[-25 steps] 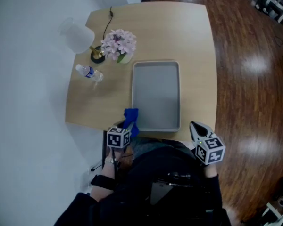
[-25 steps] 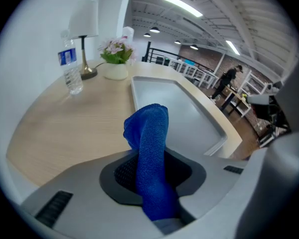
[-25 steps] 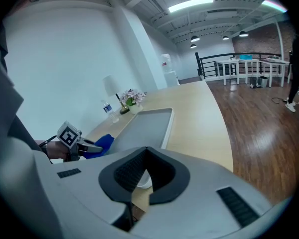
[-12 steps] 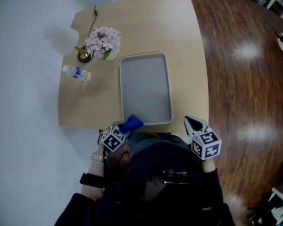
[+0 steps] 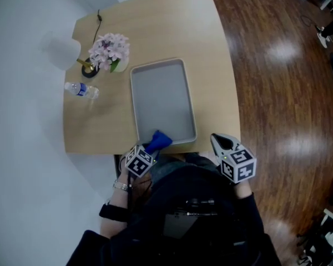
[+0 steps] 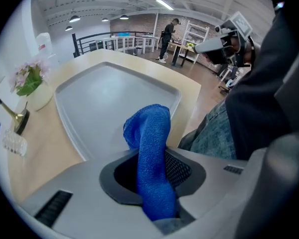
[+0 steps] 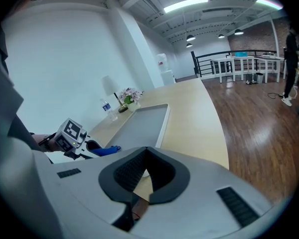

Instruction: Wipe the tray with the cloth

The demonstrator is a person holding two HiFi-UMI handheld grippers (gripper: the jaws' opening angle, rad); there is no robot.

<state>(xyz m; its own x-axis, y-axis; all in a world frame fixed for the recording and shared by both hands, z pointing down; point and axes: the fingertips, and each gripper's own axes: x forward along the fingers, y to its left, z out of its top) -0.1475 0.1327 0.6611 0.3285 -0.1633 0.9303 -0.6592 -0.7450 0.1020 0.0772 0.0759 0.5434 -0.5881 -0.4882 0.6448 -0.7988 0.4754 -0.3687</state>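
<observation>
Now the left gripper (image 6: 154, 168), pinching the blue cloth (image 6: 150, 133), has swung it from beside the tray's (image 5: 162, 93) near-left corner to over its near rim, so wiping can likely begin; the right gripper (image 5: 221, 143), jaws pressed together, empty, hangs off the tabletop's (image 5: 216, 65) near-right corner.

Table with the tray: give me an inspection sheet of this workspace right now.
Surface: pale wooden table, rounded corners.
Job's things: grey tray empty; blue cloth over its near edge, contact unclear.
Clutter: pink flowers, water bottle lying down, white-shaded lamp, all left of the tray.
Grippers: left gripper shut on the cloth; right gripper shut, empty, by the table's near right corner.
Cables: dark cord from the lamp.
Surroundings: wood floor right, white wall left.
</observation>
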